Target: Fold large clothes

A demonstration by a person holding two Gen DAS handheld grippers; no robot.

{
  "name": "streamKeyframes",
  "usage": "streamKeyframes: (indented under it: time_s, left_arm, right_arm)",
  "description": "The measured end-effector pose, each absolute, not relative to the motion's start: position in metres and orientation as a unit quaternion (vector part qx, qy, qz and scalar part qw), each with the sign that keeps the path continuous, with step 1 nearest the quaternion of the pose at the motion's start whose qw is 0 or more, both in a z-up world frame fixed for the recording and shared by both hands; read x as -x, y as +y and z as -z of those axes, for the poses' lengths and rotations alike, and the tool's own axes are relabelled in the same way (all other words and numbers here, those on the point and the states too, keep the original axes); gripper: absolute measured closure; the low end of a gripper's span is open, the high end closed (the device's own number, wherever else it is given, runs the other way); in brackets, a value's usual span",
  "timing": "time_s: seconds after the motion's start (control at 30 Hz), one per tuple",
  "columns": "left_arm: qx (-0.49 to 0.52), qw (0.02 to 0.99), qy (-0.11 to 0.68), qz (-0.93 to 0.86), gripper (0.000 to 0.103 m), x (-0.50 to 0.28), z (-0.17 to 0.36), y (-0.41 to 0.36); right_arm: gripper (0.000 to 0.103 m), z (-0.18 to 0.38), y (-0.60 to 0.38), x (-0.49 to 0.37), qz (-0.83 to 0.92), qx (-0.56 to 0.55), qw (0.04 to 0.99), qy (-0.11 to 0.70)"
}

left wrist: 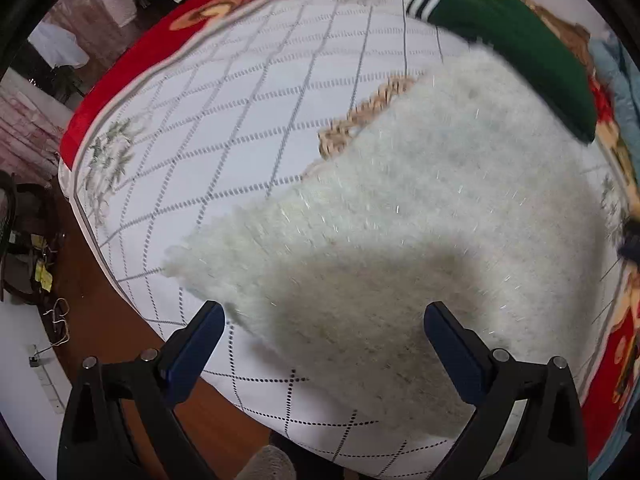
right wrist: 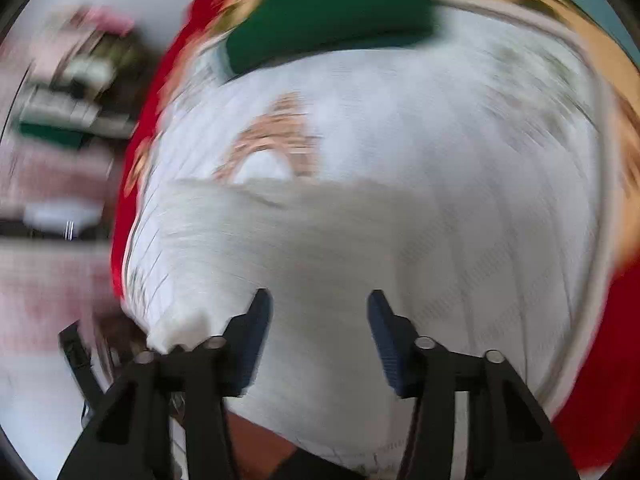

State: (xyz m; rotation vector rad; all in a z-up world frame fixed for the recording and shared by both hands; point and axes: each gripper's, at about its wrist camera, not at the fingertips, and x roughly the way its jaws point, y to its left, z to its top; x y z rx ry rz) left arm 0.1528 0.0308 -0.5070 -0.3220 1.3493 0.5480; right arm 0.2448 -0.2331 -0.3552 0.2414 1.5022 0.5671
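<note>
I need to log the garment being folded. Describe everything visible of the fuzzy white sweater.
The fuzzy white sweater looks like shaggy off-white knit flecked with shiny threads. It lies flat on the white grid-patterned bedspread, folded into a broad block with one corner toward the bed's edge. A tan knitted collar shows at its far edge. A shadow crosses its near part. Neither gripper holds it.

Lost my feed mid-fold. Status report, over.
Left tongs open, right tongs open, both empty. Fuzzy white knit sweater flat on white grid-pattern bedcover. Folded dark green garment lies beyond.

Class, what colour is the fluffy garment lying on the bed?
White; the fluffy garment shows best in the left wrist view.
</note>
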Motion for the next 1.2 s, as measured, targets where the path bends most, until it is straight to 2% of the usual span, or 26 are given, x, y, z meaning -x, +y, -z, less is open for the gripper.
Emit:
streamKeyframes:
  time_s: [0.2, 0.33, 0.43, 0.47, 0.53, 0.57, 0.63, 0.67, 0.77, 0.97, 1.03, 1.2]
  left_arm:
    - [0.120, 0.729, 0.628, -0.245, 0.000, -0.143, 0.536, 0.030]
    - [0.111, 0.731, 0.626, -0.246, 0.000, -0.148, 0.533, 0.034]
    - [0.141, 0.732, 0.615, -0.257, 0.000, -0.138, 0.511, 0.045]
    - [0.158, 0.733, 0.608, -0.260, 0.000, -0.131, 0.502, 0.049]
    - [0.195, 0.734, 0.596, -0.262, 0.000, -0.116, 0.488, 0.054]
    - [0.227, 0.731, 0.588, -0.262, 0.000, -0.102, 0.482, 0.059]
    - [0.268, 0.720, 0.586, -0.259, 0.000, -0.088, 0.481, 0.060]
    - [0.299, 0.708, 0.586, -0.256, 0.000, -0.079, 0.486, 0.062]
    - [0.358, 0.684, 0.588, -0.241, 0.000, -0.076, 0.510, 0.064]
    - [0.445, 0.675, 0.548, -0.215, 0.001, -0.098, 0.552, 0.078]
    - [0.458, 0.679, 0.532, -0.214, 0.001, -0.107, 0.553, 0.084]
    - [0.468, 0.693, 0.503, -0.219, 0.003, -0.128, 0.551, 0.094]
  right_arm:
    - [0.054, 0.428, -0.141, -0.281, -0.217, 0.038, 0.657, 0.720]
    - [0.050, 0.433, -0.114, -0.283, -0.190, 0.087, 0.683, 0.699]
    - [0.049, 0.418, -0.111, -0.285, -0.205, 0.094, 0.675, 0.702]
    - [0.047, 0.410, -0.116, -0.286, -0.222, 0.083, 0.673, 0.700]
    - [0.027, 0.386, -0.140, -0.280, -0.259, 0.029, 0.673, 0.692]
    - [0.026, 0.375, -0.160, -0.275, -0.267, -0.005, 0.676, 0.687]
    - [0.015, 0.367, -0.197, -0.263, -0.261, -0.058, 0.676, 0.687]
    - [0.013, 0.366, -0.211, -0.255, -0.257, -0.081, 0.673, 0.688]
    - [0.011, 0.392, -0.278, -0.226, -0.227, -0.169, 0.648, 0.707]
    - [0.011, 0.507, -0.313, -0.193, -0.263, -0.340, 0.556, 0.711]
    - [0.002, 0.532, -0.307, -0.196, -0.291, -0.399, 0.523, 0.695]
    - [0.001, 0.535, -0.269, -0.218, -0.342, -0.388, 0.510, 0.688]
